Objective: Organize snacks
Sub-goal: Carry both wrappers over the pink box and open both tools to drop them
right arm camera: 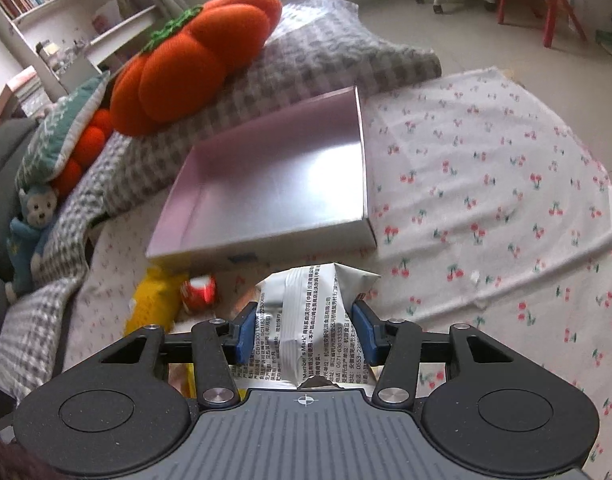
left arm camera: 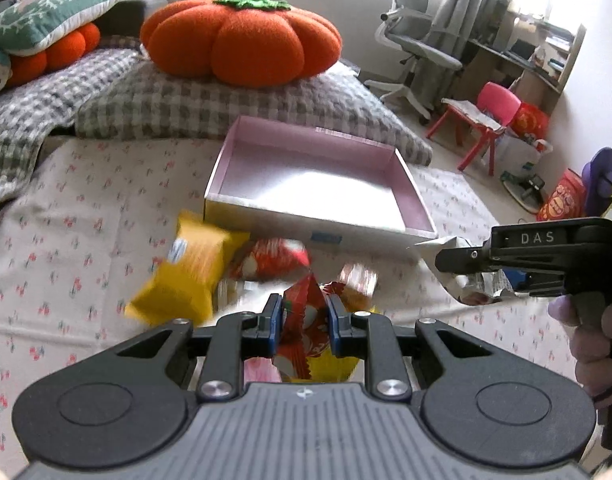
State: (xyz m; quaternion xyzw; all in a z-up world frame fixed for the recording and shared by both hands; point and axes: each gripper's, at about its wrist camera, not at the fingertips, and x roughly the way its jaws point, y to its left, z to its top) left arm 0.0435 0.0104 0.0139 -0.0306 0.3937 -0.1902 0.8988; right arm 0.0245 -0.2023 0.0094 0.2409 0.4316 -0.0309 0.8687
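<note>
Two tools work over a bed spread with a cherry-print sheet (right arm camera: 486, 168), and behind it lie a checked blanket (left arm camera: 209, 100) and a big orange pumpkin cushion (left arm camera: 241, 40). On the sheet, against the blanket, sits a shallow pink box (left arm camera: 318, 176), open on top with nothing in it. Just in front of its near wall lies a small heap of snacks: a yellow packet (left arm camera: 185, 276) (badly blurred in the left wrist view), with a red packet (left arm camera: 273, 260) beside it, nearer the box. The right tool (right arm camera: 306, 328) is closed on a white snack packet (right arm camera: 314, 312) printed with black text, its blue pads pressing both sides, the packet sticking out forward toward the box. From the left wrist view the same tool shows at the right edge, held in a hand (left arm camera: 586, 336). The left tool (left arm camera: 304, 320) is pressed nearly together, pinching a red wrapped snack (left arm camera: 301, 312) by its crimped end.
</note>
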